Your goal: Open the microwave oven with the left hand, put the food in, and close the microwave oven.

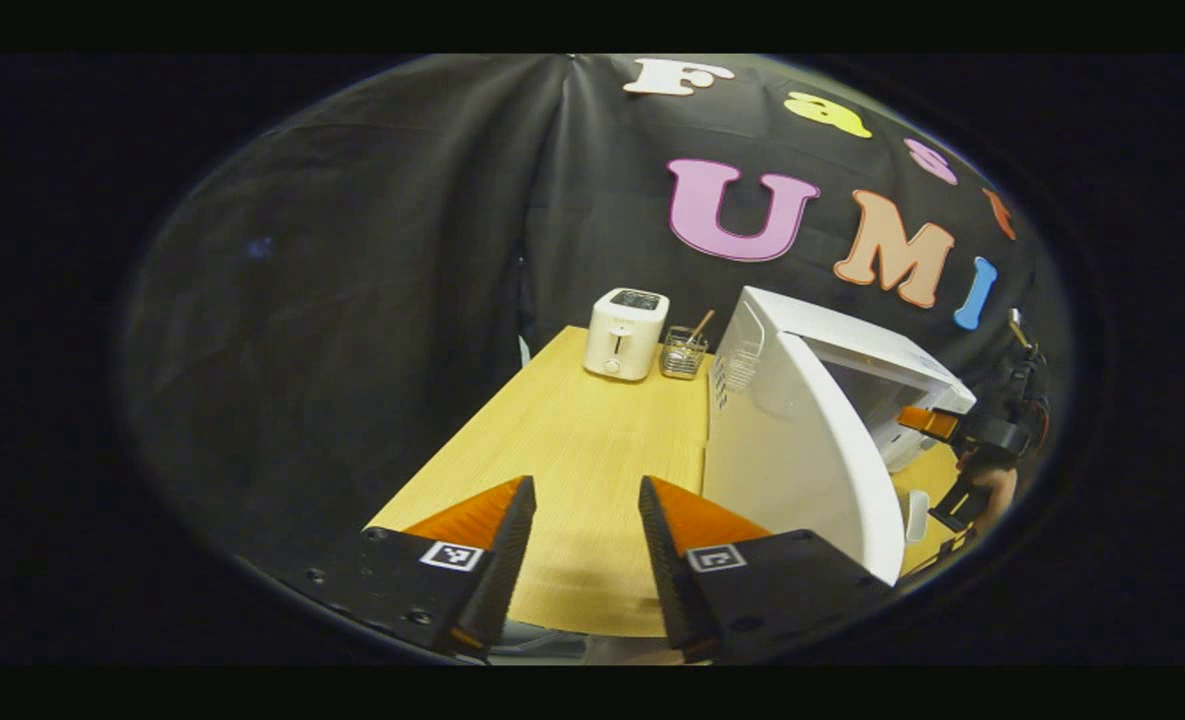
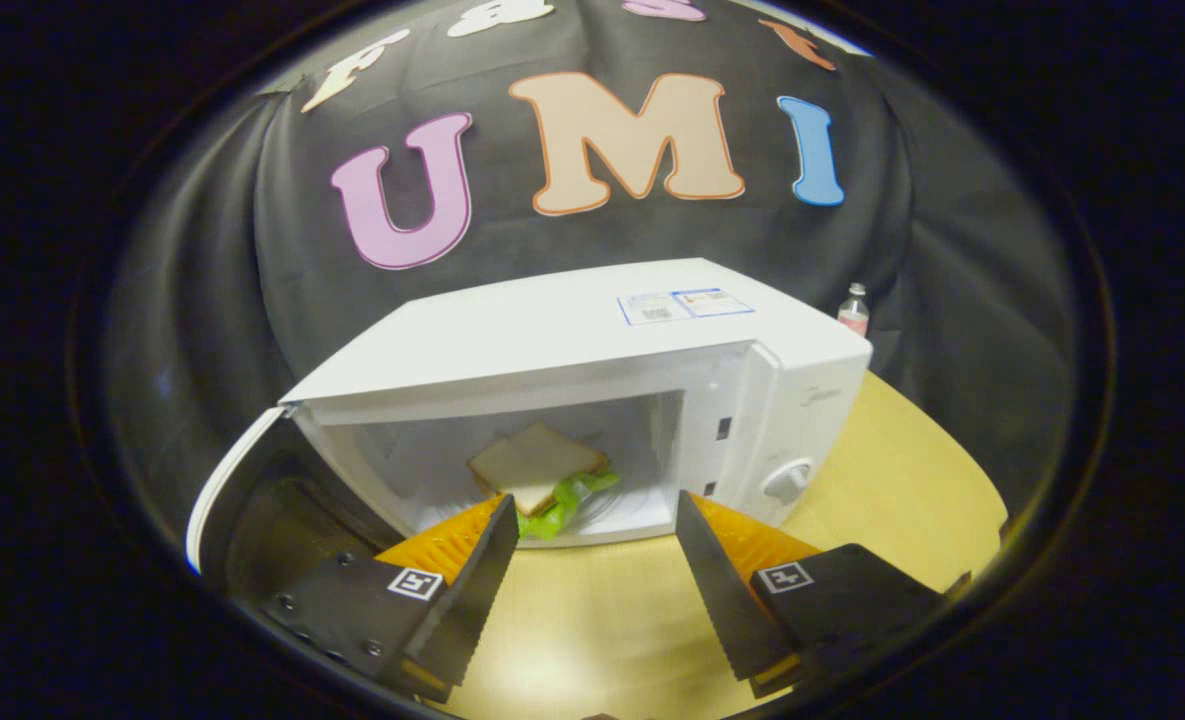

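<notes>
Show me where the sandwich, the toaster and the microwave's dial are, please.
sandwich (image 2: 532,462): right gripper view, on its top slice of bread.
toaster (image 1: 624,335): left gripper view, on its front face.
microwave dial (image 2: 785,482): right gripper view, on the round knob of the control panel.

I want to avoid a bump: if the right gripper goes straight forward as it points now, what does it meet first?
Probably the sandwich inside the open microwave. The right gripper, open and empty, points into the cavity, with bare table before it; depth is unclear.
</notes>
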{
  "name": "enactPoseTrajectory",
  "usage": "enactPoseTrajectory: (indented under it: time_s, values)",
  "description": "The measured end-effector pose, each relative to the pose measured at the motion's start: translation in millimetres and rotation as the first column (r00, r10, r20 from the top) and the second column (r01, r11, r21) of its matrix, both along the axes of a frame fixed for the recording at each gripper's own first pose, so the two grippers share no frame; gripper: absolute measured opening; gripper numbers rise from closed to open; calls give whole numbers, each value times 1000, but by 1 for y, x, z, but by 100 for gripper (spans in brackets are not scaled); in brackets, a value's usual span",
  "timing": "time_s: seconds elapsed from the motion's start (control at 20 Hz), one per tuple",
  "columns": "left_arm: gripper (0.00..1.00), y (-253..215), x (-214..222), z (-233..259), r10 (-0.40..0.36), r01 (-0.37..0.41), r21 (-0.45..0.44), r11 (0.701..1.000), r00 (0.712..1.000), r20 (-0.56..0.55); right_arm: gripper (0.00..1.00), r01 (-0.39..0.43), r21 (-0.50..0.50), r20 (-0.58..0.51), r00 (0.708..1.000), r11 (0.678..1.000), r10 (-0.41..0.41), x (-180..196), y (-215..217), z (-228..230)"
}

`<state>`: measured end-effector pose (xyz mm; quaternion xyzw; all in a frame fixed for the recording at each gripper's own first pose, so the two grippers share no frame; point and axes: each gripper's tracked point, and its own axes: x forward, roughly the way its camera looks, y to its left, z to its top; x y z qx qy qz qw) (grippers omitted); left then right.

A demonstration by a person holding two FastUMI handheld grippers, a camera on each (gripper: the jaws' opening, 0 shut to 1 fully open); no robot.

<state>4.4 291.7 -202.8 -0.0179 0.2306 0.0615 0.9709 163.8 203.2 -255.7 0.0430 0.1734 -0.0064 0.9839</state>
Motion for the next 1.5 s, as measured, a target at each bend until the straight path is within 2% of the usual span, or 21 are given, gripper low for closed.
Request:
enactPoseTrajectory:
  time_s: [0.05,0.1,0.15,0.3,0.35,0.45,0.5,0.6,0.85,1.1,1.15,1.2,1.3,1.5]
  values:
    - [60,-1,-1,-4,-9,9,15,1000,1000,-15,98,7,5,-3,1000,1000,-7,-12,-4,2]
    - [38,-3,0,-9,-25,26,28,999,999,-27,98,17,12,-5,1000,1000,-17,-22,-9,5]
    - [41,-7,-3,-10,-43,45,41,998,998,-38,98,29,22,-6,1000,999,-29,-32,-13,8]
    - [37,-16,-7,-19,-95,100,73,992,993,-67,98,75,51,17,997,996,-76,-53,-30,25]
    - [39,-21,-8,-23,-111,117,77,990,991,-77,98,87,60,27,996,994,-89,-64,-31,32]
    - [24,-26,-11,-32,-121,130,76,989,986,-113,98,111,64,48,992,992,-114,-78,-41,45]
    - [12,-27,-13,-36,-124,135,72,988,983,-133,98,123,57,63,990,991,-127,-84,-48,51]
    - [1,-33,-17,-41,-134,144,54,988,979,-156,98,150,37,89,984,988,-152,-96,-61,63]
    - [1,-58,-19,-46,-210,219,32,975,962,-177,98,213,70,109,969,974,-220,-125,-87,85]
    - [0,-75,-13,-48,-265,282,55,958,943,-202,98,274,49,160,947,960,-279,-141,-118,110]
    - [1,-79,-12,-47,-273,290,59,955,940,-207,92,283,49,165,944,958,-287,-143,-123,112]
    - [1,-82,-11,-45,-279,298,67,952,938,-208,92,288,52,168,941,956,-293,-146,-127,114]
    - [0,-89,-9,-43,-285,310,96,946,935,-211,92,295,59,173,938,954,-300,-146,-139,117]
    - [1,-102,-3,-42,-243,283,172,943,944,-224,92,296,58,181,936,954,-301,-141,-168,125]
